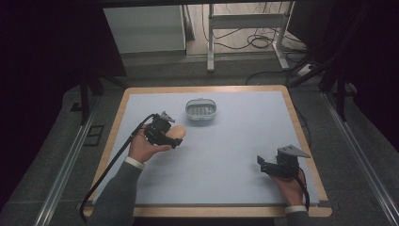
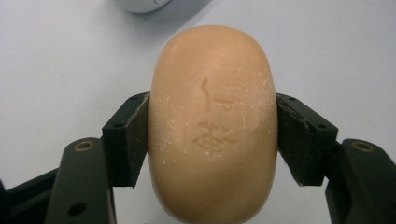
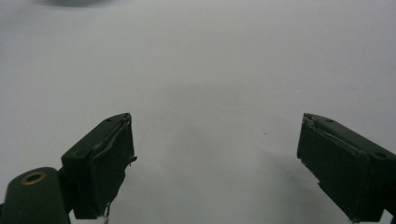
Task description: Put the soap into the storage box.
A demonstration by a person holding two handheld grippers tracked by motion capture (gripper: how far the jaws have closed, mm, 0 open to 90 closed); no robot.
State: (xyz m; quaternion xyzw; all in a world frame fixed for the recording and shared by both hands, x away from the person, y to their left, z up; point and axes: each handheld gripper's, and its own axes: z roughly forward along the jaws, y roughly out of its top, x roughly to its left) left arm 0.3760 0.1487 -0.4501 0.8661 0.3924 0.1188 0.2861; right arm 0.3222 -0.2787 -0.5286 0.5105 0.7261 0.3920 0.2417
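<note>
Over the pale counter (image 1: 226,150), the left gripper (image 2: 212,135) clamps its fingers on a soap bar (image 2: 213,121) while the right gripper (image 3: 215,158) rests with fingers spread wide.

We see a peach-coloured oval bar of soap (image 2: 212,126), smooth with rounded ends, pale flecks and characters stamped into its upper face. It sits clamped between the pads of the left claw (image 2: 212,135), gripped across its narrow width, its long axis running out past the pads, above the table (image 2: 56,56).
</note>
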